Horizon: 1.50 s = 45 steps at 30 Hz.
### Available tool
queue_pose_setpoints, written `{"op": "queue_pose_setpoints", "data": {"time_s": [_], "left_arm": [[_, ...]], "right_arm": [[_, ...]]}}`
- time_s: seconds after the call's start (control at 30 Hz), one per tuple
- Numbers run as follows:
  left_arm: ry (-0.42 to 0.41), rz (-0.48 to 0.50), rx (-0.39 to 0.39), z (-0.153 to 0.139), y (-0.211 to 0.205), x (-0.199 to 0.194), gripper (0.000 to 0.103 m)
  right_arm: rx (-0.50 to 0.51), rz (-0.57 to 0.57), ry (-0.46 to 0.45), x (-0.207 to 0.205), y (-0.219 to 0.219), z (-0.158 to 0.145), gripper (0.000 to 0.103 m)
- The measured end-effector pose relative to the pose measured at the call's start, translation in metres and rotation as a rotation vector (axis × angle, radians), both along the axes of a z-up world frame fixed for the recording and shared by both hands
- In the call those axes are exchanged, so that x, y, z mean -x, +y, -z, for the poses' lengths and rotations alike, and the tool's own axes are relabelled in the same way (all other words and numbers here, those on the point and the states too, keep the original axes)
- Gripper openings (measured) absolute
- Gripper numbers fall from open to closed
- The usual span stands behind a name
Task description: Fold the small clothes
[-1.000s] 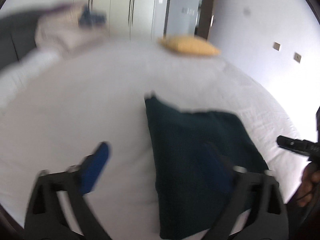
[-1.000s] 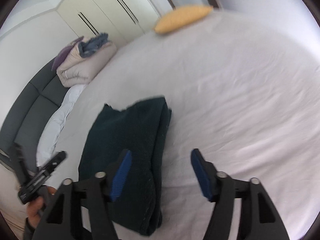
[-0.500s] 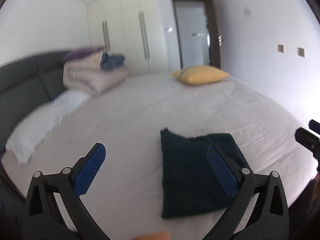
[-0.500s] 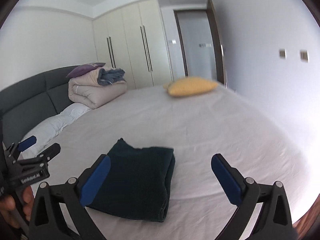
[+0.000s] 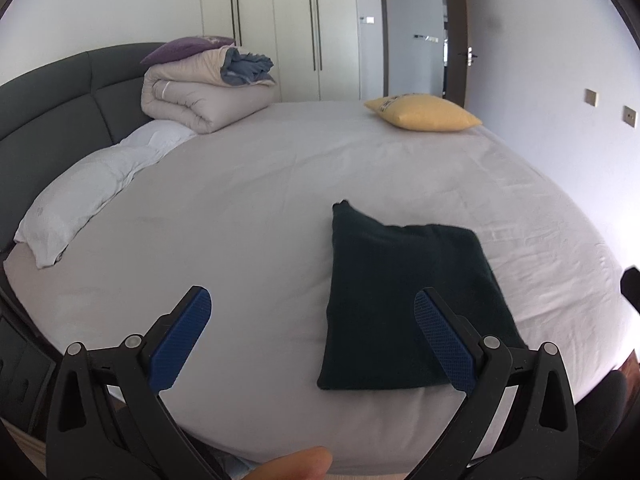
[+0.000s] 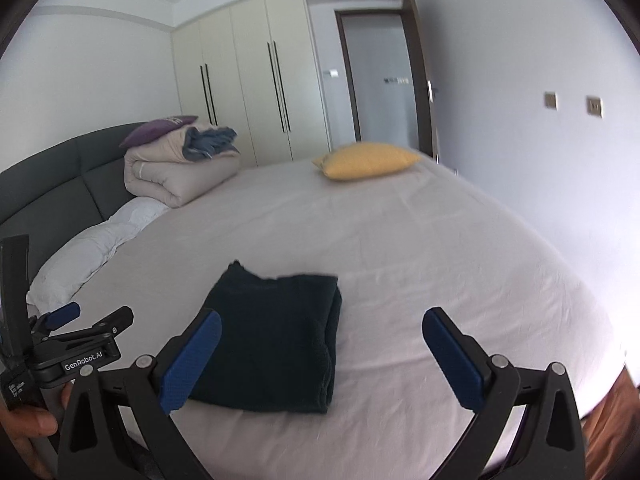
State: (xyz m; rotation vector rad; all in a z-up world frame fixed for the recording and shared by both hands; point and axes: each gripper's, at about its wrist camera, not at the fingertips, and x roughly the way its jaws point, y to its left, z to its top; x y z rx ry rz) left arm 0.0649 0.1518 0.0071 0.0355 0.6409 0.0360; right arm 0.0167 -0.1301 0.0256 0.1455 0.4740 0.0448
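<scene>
Two hand-held grippers, left hand-held gripper (image 5: pixel 310 326) and right hand-held gripper (image 6: pixel 322 344), agape above one folded dark garment (image 5: pixel 404 300).

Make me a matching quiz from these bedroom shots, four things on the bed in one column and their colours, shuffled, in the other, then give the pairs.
Things:
1. folded garment
2. cushion
3. rolled duvet
4. pillow by the headboard

Colours:
A. white
B. yellow
C. dark green
D. beige

Pairs: 1-C, 2-B, 3-D, 4-A
</scene>
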Motion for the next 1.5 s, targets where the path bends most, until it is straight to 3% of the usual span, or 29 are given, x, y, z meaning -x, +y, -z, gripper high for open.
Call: {"op": "queue_pose_setpoints", "data": {"time_s": [0.37,1.5], "left_arm": [[0.09,0.035,0.015,0.033,-0.005,-0.01,0.103],[0.176,0.098,0.087,0.074,-0.011,-0.029,0.103]], "right_arm": [[0.005,-0.017,0.09,-0.002,0.009,0.027,0.103],[0.042,0.002,0.273,-0.03,0.012,0.068,0.103]]}}
